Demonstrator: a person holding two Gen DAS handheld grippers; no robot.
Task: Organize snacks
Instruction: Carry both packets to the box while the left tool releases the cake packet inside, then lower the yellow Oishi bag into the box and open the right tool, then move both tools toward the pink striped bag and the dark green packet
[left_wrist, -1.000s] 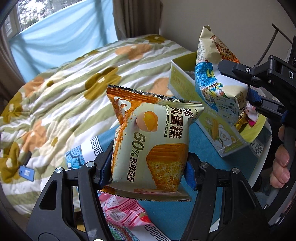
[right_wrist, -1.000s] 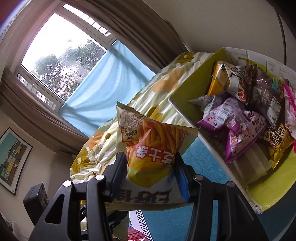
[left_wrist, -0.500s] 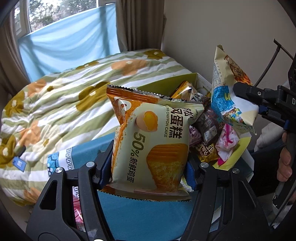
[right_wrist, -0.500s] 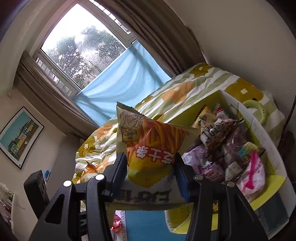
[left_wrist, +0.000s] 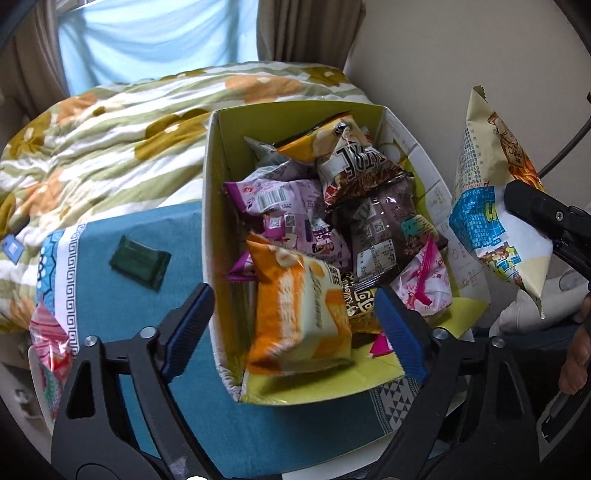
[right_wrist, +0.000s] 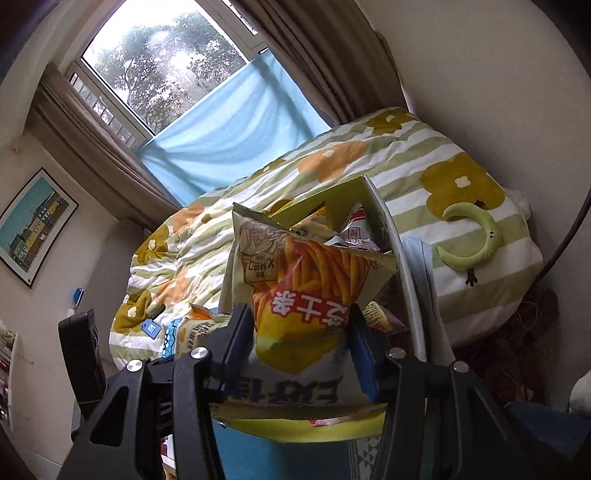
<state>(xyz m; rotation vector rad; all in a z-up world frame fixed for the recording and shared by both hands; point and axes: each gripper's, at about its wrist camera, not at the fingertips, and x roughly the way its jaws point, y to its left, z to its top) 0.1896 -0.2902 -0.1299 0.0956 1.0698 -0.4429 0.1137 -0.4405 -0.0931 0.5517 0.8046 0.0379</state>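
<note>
A yellow-green cardboard box (left_wrist: 218, 177) holds several snack packets. My left gripper (left_wrist: 295, 325) is open above its near end. The orange and cream chiffon cake packet (left_wrist: 295, 314) lies loose between the jaws, blurred, inside the box. My right gripper (right_wrist: 301, 350) is shut on a cream and orange fries snack bag (right_wrist: 306, 295). That bag also shows in the left wrist view (left_wrist: 495, 221), held to the right of the box. The box shows behind the bag in the right wrist view (right_wrist: 384, 221).
The box stands on a teal cloth (left_wrist: 110, 295). A dark green packet (left_wrist: 140, 262) lies on the cloth left of the box. A pink packet (left_wrist: 48, 339) sits at the far left edge. A flowered quilt (left_wrist: 110, 129) covers the bed behind.
My left gripper moved over the box and opened, letting go of the chiffon cake packet into it. My right gripper still holds the fries bag beside the box.
</note>
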